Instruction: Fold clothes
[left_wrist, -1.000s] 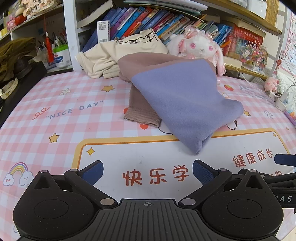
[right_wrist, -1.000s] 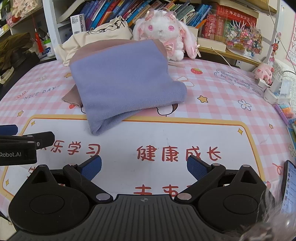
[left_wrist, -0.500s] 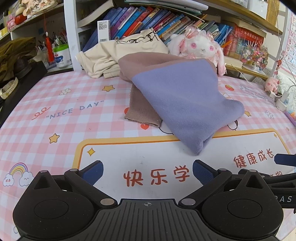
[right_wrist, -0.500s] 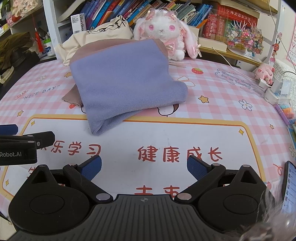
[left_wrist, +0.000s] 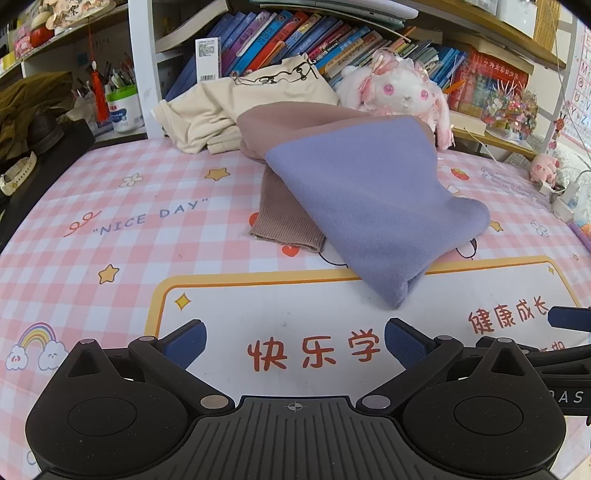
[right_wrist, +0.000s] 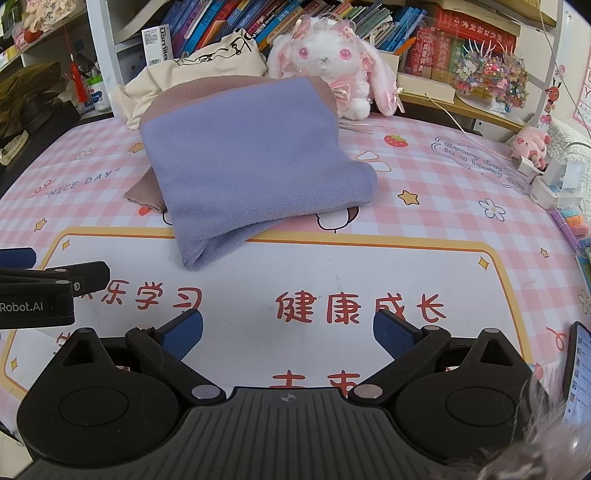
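Your left gripper (left_wrist: 294, 341) sits at the bottom of its frame with its fingers spread wide and nothing between them. Your right gripper (right_wrist: 288, 332) is the same, spread and empty, low over the mat (right_wrist: 424, 266). The folded purple and mauve sweater (right_wrist: 251, 155) lies at the centre of both views, apart from both grippers. A cream garment (left_wrist: 221, 107) is bunched behind it, beside a plush rabbit (right_wrist: 325, 62) in the upper middle.

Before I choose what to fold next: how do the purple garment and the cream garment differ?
The purple garment lies folded flat mid-table; the cream garment sits crumpled at the back, by the shelf. Purple is plain with mauve trim; cream carries a black line print. Both are untouched by either gripper.
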